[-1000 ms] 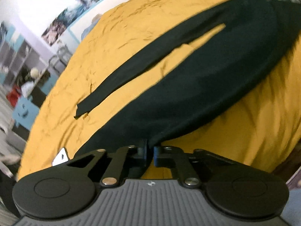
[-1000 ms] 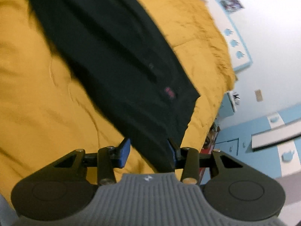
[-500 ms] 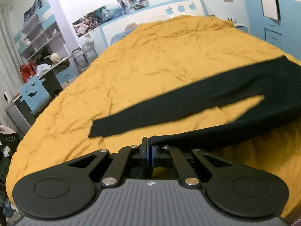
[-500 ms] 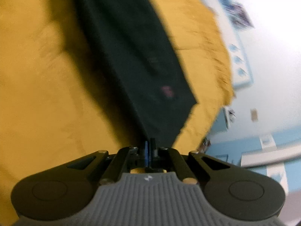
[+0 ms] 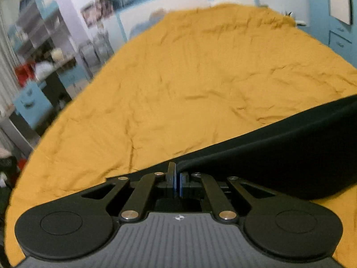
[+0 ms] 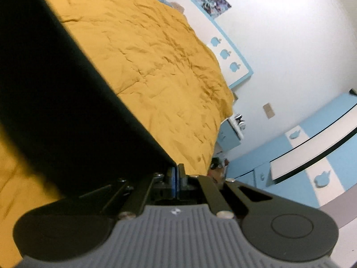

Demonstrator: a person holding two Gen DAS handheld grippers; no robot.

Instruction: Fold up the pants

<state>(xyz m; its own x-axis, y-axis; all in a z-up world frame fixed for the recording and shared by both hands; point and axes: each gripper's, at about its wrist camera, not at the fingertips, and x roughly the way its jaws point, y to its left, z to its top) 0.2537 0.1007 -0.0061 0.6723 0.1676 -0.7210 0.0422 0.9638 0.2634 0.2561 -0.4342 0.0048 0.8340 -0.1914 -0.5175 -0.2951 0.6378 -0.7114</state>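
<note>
Item: black pants (image 5: pixel 279 154), pinched at both ends above the bed (image 5: pixel 200 78).

Your left claw (image 5: pixel 176 178) and right claw (image 6: pixel 176 178) were each closed tight on a pants edge; the cloth ran rightward from your left, leftward from your right, its long axis spanning between them. Legs, waistband and far cloth were cut off, blurred.

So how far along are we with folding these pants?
Early. Done: both grippers have a grasp, the left gripper and the right gripper each shut on an edge of the black pants. In hand: the fabric stretches between them above the yellow bedspread. Left: neither view shows a finished fold, so the pants need laying down, folding, and probably folding again.
</note>
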